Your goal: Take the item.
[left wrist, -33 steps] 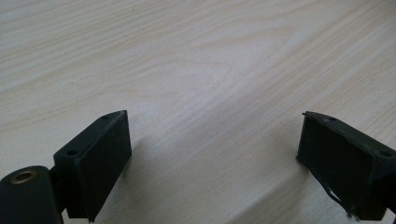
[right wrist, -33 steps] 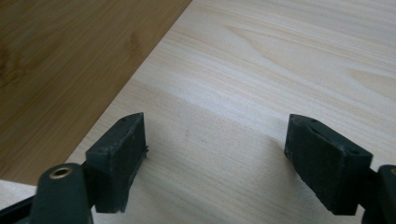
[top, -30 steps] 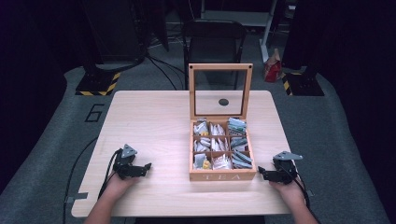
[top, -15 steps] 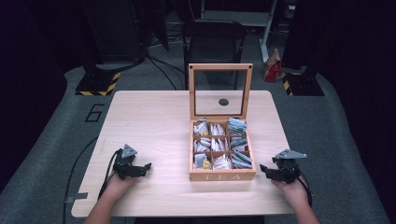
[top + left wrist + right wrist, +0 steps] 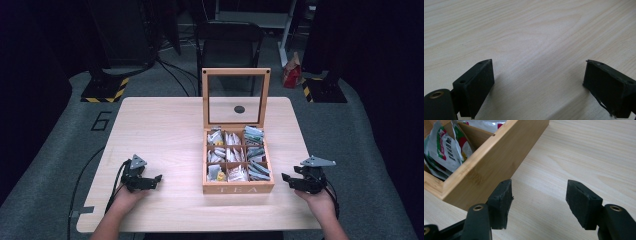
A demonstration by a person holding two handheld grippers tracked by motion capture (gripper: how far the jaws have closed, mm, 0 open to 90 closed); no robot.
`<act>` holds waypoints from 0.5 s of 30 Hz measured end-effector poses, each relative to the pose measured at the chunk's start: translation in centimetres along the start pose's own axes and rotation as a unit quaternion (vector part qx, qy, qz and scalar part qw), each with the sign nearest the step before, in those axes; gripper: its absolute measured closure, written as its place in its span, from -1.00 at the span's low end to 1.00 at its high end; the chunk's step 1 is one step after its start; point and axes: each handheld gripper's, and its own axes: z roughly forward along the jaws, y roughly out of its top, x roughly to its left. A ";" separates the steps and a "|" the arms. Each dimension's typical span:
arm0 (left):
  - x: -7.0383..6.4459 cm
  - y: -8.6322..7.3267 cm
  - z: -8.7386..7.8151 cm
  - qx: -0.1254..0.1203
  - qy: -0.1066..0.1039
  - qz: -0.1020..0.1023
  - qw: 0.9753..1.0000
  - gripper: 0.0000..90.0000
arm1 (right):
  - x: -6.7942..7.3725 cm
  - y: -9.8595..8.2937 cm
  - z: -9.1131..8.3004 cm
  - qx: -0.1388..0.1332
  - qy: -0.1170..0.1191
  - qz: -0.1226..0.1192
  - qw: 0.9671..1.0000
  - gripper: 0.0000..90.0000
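A wooden tea box (image 5: 238, 188) stands at the table's middle right, its glass lid (image 5: 236, 97) upright. Its compartments hold several tea packets (image 5: 231, 159). My left gripper (image 5: 156, 179) rests open near the table's front left, a hand behind it. Bare wood lies between its jaws in the left gripper view (image 5: 539, 82). At the front right edge my right gripper (image 5: 285, 178) is open, just right of the box. The right gripper view has the box's side wall (image 5: 486, 170) and a white, red and green packet (image 5: 447, 147) beyond the open gripper (image 5: 539, 203).
The light wooden table (image 5: 160, 130) has open surface on its left half. Behind it stand a black chair (image 5: 227, 45), a red bag (image 5: 291, 75) on the floor, and dark stands with yellow-black striped bases (image 5: 102, 92).
My right gripper has shifted slightly right and back toward the table's edge. The left gripper has stayed put.
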 end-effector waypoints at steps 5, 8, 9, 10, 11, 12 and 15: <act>0.0 0.0 0.0 -0.001 0.000 0.000 1.000 -0.79 | 0.2 0.8 -0.8 -0.003 0.002 -0.010 1.000 -0.17; 0.0 0.0 0.0 0.000 0.000 0.000 1.000 -0.79 | 0.2 1.1 -1.1 -0.003 0.003 -0.014 1.000 -0.17; 0.0 0.0 0.0 0.000 0.000 0.000 1.000 -0.79 | 0.2 1.4 -1.4 -0.006 0.011 -0.017 1.000 -0.14; 0.0 0.0 0.0 -0.001 0.000 0.000 1.000 -0.79 | 0.2 1.6 -1.5 -0.009 0.017 -0.020 1.000 -0.10; 0.0 0.0 0.0 0.000 0.000 0.000 1.000 -0.79 | 0.3 1.7 -1.6 -0.009 0.021 -0.024 0.999 -0.08; 0.0 0.0 0.0 0.000 0.000 0.000 1.000 -0.79 | 0.4 1.9 -1.7 -0.010 0.019 -0.028 0.999 -0.06; 0.0 0.0 0.0 -0.001 0.000 0.000 1.000 -0.79 | 0.5 2.3 -1.9 -0.009 0.024 -0.035 0.999 -0.05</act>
